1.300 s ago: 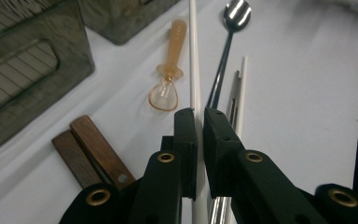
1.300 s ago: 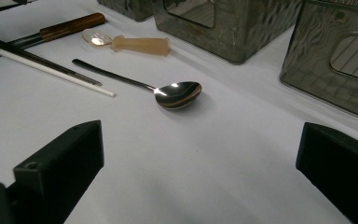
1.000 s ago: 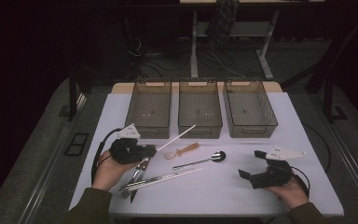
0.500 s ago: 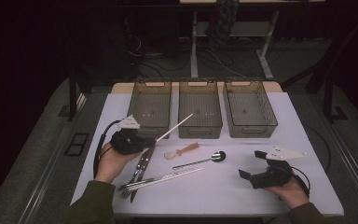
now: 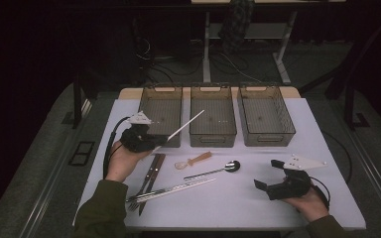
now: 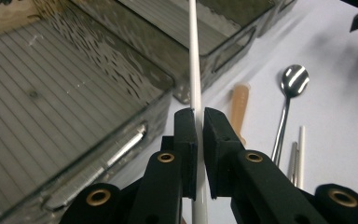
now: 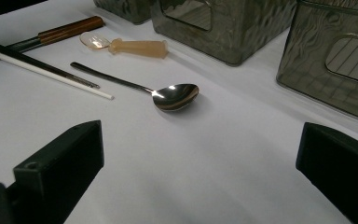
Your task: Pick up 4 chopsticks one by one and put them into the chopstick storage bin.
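Note:
My left gripper (image 5: pixel 159 140) (image 6: pixel 199 116) is shut on a white chopstick (image 5: pixel 183 127) (image 6: pixel 193 56), held off the table. The stick slants up over the gap between the left bin (image 5: pixel 161 89) (image 6: pixel 51 93) and the middle bin (image 5: pixel 212 130). A second white chopstick (image 5: pixel 181 188) (image 7: pixel 51 70) lies on the white table beside a dark one. My right gripper (image 5: pixel 268 174) (image 7: pixel 203 135) rests near the front right with its jaws wide open and nothing between them. It faces a metal spoon (image 5: pixel 218 170) (image 7: pixel 172 95).
A third smoky plastic bin (image 5: pixel 265 130) stands at the right of the row. A small clear spoon with a tan handle (image 5: pixel 193 160) (image 7: pixel 130 45) lies mid-table. Wooden-handled cutlery (image 5: pixel 151 173) (image 7: pixel 60 31) lies at the front left.
My left gripper has risen and moved away from the person toward the bins, with the chopstick still in it. The right gripper has stayed put.

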A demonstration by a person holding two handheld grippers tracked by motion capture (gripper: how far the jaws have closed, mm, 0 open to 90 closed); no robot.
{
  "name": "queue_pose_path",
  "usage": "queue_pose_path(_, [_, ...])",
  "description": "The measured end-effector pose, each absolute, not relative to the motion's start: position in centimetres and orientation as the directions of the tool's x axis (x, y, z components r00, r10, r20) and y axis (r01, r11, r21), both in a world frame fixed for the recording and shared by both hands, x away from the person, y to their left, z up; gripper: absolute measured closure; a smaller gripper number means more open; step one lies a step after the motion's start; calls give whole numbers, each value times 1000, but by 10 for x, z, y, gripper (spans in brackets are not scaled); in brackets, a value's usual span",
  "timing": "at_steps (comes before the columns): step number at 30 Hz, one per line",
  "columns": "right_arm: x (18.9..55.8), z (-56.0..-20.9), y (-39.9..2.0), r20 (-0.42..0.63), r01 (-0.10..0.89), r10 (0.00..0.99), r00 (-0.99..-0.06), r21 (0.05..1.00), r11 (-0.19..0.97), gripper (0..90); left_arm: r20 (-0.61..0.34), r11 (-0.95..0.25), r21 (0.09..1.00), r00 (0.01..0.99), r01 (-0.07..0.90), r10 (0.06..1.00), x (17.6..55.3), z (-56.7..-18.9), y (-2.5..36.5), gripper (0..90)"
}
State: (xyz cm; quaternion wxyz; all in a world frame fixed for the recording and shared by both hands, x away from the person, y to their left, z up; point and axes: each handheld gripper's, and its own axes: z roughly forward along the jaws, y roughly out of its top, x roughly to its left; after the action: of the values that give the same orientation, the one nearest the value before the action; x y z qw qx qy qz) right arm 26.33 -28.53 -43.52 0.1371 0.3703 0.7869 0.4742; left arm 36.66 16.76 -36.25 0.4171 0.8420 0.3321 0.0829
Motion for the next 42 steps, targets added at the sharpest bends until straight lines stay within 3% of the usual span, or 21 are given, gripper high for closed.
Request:
queue_pose_path(25, [264, -434, -289, 151, 455, 718, -679, 854, 251, 4, -84, -340, 807, 664, 483, 743, 422, -334, 176, 836])
queue_pose_path(42, [264, -434, -289, 152, 455, 717, -680, 855, 250, 4, -66, -320, 743, 540, 588, 839, 462, -370, 188, 836])
